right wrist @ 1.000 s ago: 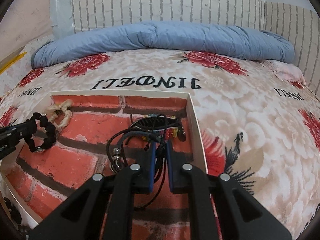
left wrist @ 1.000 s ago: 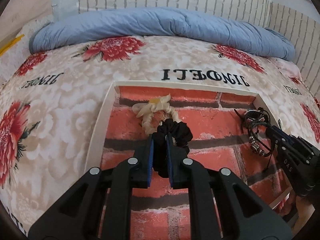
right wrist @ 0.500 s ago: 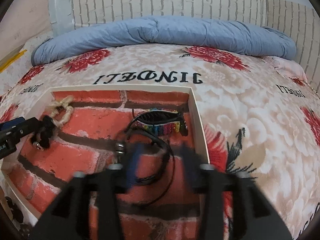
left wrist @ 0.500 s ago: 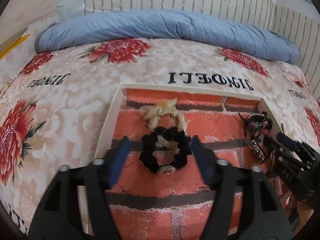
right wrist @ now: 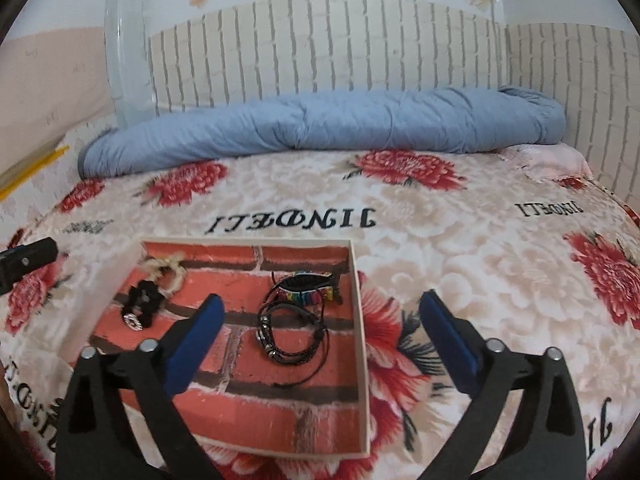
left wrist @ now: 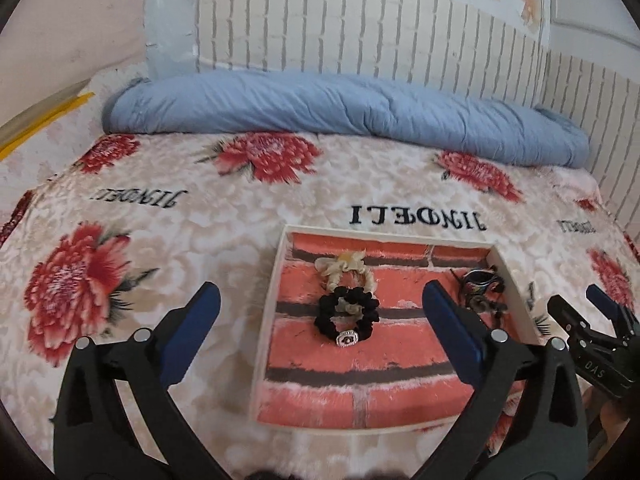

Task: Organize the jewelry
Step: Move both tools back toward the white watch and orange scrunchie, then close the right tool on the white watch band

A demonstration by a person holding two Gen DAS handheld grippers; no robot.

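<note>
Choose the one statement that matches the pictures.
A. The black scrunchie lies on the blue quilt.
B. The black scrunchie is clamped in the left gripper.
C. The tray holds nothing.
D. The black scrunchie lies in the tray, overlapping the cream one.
D: the black scrunchie rests on the tray floor, its far edge over the cream scrunchie, while the left gripper stands wide open and holds nothing.
</note>
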